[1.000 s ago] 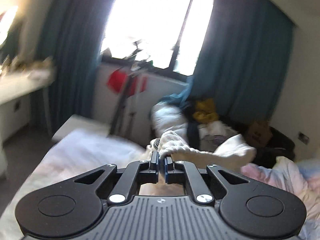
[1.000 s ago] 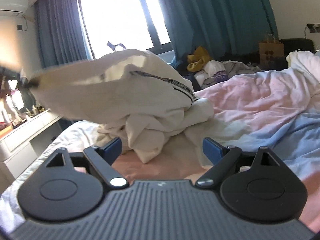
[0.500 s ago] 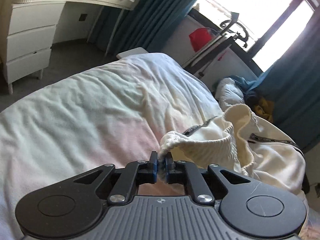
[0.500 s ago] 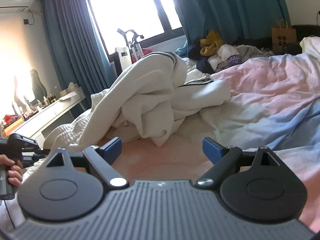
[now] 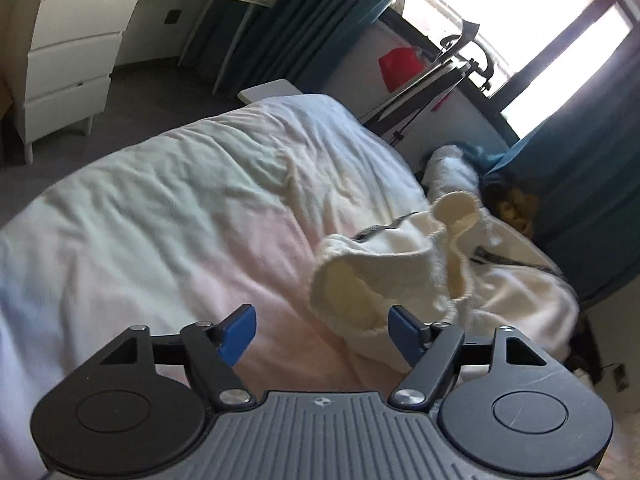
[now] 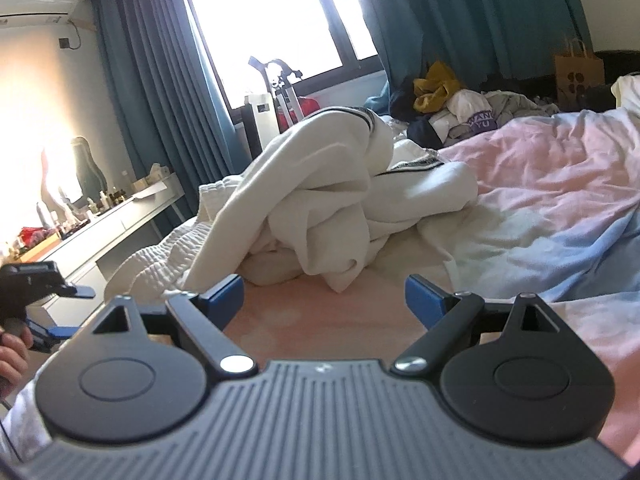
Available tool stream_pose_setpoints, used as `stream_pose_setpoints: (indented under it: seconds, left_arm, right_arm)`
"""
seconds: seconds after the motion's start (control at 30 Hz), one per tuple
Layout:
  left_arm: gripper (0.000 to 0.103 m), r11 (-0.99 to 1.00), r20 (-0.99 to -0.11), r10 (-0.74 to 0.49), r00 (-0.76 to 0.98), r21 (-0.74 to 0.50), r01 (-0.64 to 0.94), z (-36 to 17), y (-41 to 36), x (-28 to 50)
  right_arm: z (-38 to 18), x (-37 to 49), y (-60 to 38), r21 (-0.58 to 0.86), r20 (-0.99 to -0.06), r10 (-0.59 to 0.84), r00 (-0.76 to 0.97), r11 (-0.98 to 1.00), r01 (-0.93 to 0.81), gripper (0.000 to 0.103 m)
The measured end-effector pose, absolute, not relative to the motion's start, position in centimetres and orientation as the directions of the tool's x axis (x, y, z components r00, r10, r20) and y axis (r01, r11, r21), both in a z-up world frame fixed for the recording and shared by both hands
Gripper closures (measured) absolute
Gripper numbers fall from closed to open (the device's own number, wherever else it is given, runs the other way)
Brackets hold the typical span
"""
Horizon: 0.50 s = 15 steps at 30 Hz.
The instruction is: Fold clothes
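Sweater (image 6: pixel 340 200) heaped unfolded on bed (image 5: pixel 160 208); both hand-held grippers, left (image 5: pixel 322 330) and right (image 6: pixel 324 298), spread wide, gripping nothing, near it, likely seeking an edge.

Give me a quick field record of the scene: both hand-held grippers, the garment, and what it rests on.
left hand-held gripper: open, holding nothing, just short of the garment's ribbed edge
right hand-held gripper: open, empty, facing the pile from a short way off
garment: cream sweater with a dark trim band, crumpled in a heap, unfolded
surface: bed cover, white fading to pink, wrinkled
background: second clothes pile by the teal curtains
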<state>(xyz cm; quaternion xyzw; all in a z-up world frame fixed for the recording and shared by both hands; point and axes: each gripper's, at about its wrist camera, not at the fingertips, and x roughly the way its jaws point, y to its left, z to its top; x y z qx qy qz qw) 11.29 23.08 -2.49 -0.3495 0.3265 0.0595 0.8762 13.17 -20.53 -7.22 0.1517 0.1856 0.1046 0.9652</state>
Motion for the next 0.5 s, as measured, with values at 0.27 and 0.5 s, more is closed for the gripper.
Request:
stream_pose_setpoints:
  seconds: [0.27,0.5]
  left_arm:
    - [0.021,0.816,-0.565,-0.035,0.824,-0.492,-0.302,-0.7,17.3,7.9]
    - [0.021,0.849,-0.515,-0.057,0.855,-0.475,-0.230,-0.2,15.4,8.3]
  right_arm:
    - [-6.3,11.8,-20.3,0.326,-0.298,0.236,0.925,0.936,-0.134,0.014]
    - [-3.3,14.1,-19.3,0.381,-0.229,0.348,0.909,0.892,-0.246,0.013]
